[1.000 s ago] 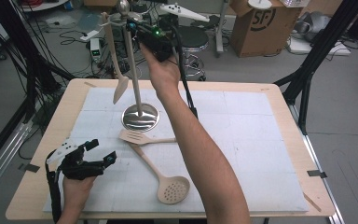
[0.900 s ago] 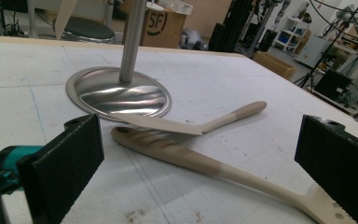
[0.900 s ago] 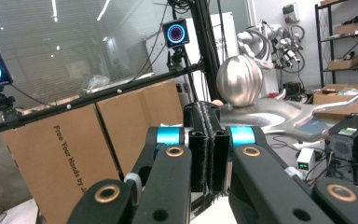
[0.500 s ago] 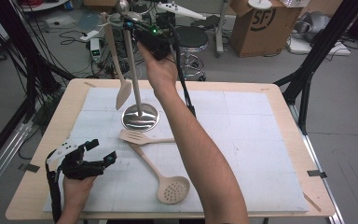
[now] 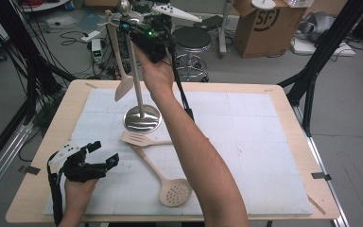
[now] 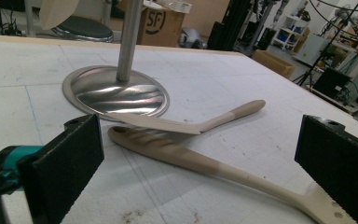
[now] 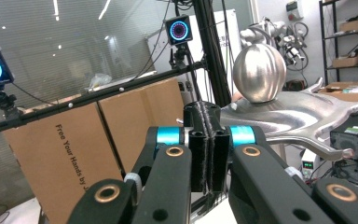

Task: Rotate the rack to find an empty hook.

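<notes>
Little has shifted since earlier: right gripper [image 5: 144,35], jaws pressed together, hovers by the steel hook stand [image 5: 142,118] near the desk's far edge; a nudge could unhook the pale wooden spatula [image 5: 122,85]. Left gripper [image 5: 92,158] gapes, idle.

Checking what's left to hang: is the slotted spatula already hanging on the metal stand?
No, the slotted spatula lies flat on the table mat beside the stand's base.

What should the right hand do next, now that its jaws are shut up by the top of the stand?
Probably lower the right hand-held gripper toward the slotted turner, opening on the way: one utensil hangs on the stand, while the turner and skimmer lie on the mat.
</notes>
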Demonstrator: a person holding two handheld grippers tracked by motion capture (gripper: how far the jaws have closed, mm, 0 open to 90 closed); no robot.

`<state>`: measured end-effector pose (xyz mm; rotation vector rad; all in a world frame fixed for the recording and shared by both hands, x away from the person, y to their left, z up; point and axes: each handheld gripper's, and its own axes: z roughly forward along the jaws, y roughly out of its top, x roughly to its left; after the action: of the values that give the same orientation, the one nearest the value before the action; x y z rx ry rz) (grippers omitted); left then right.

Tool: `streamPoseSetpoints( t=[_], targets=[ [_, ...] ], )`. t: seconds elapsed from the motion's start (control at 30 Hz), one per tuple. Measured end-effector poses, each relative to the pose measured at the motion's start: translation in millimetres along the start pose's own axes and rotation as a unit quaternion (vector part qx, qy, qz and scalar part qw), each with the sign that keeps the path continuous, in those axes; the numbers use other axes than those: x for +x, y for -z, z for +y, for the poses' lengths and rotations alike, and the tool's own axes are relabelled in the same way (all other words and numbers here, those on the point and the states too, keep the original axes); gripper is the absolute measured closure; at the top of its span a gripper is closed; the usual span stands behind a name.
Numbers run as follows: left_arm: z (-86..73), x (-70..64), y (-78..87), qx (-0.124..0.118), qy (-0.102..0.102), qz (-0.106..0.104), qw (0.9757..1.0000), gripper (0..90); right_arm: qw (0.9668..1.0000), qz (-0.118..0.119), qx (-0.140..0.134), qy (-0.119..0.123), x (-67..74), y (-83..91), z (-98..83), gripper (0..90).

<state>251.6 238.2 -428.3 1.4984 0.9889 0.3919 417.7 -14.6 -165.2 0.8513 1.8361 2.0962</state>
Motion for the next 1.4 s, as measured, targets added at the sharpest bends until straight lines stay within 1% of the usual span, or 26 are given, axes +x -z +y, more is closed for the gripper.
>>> streamPoseSetpoints(
  t=[0.23, 0.47, 0.6, 0.7, 0.83, 0.9, 1.0, 1.03, 1.1, 1.2, 1.27, 1.4],
  targets=[
    [-0.1, -0.5, -0.3, 0.000, 0.000, -0.001, 1.0000, 1.7, 0.9999, -0.007, -0.007, -0.001, 5.2, -5.4, -3.1, 90.0],
    [-0.1, -0.5, -0.7, 0.000, -0.001, -0.001, 1.0000, 1.7, 0.9999, -0.011, -0.008, -0.001, 8.9, -10.3, -4.2, 90.0],
    [-0.2, -0.2, 0.4, 0.000, 0.002, -0.001, 1.0000, 1.7, 0.9999, -0.012, -0.009, -0.001, 8.7, -10.8, -4.3, 90.0],
    [0.0, 2.2, 2.1, -0.003, 0.004, 0.001, 1.0000, 1.7, 0.9999, -0.011, -0.007, -0.004, 7.1, -6.9, -2.0, 90.0],
    [0.2, 2.5, 3.0, -0.004, 0.004, 0.002, 1.0000, 1.7, 0.9998, -0.017, -0.008, 0.004, 3.2, 2.3, 2.3, 90.0],
    [0.2, 1.9, 2.7, -0.004, 0.005, 0.001, 1.0000, 1.7, 0.9998, -0.020, -0.007, 0.003, -0.1, 8.8, 2.9, 90.0],
    [0.3, 1.4, 2.7, -0.002, 0.005, 0.001, 1.0000, 1.7, 0.9998, -0.020, -0.007, 0.004, -6.3, 18.7, 1.3, 90.0],
    [0.2, 1.4, 2.7, -0.003, 0.005, 0.001, 1.0000, 1.6, 0.9998, -0.019, -0.005, 0.009, -7.2, 21.3, 0.1, 90.0],
    [0.1, 1.6, 2.1, -0.003, 0.003, 0.001, 1.0000, 1.7, 0.9995, -0.026, 0.002, 0.015, -7.8, 25.4, -3.0, 90.0],
    [0.3, 1.1, 2.2, -0.003, 0.001, 0.001, 1.0000, 1.7, 0.9994, -0.031, 0.008, 0.012, -13.2, 28.9, -7.7, 90.0],
    [0.3, 0.7, 2.4, -0.002, 0.003, 0.002, 1.0000, 1.7, 0.9994, -0.034, 0.006, 0.004, -17.1, 30.7, -8.5, 90.0],
    [0.3, 1.3, 2.7, -0.003, 0.005, 0.002, 1.0000, 1.7, 0.9992, -0.038, 0.015, 0.004, -21.4, 30.8, -8.7, 90.0]
  ],
)
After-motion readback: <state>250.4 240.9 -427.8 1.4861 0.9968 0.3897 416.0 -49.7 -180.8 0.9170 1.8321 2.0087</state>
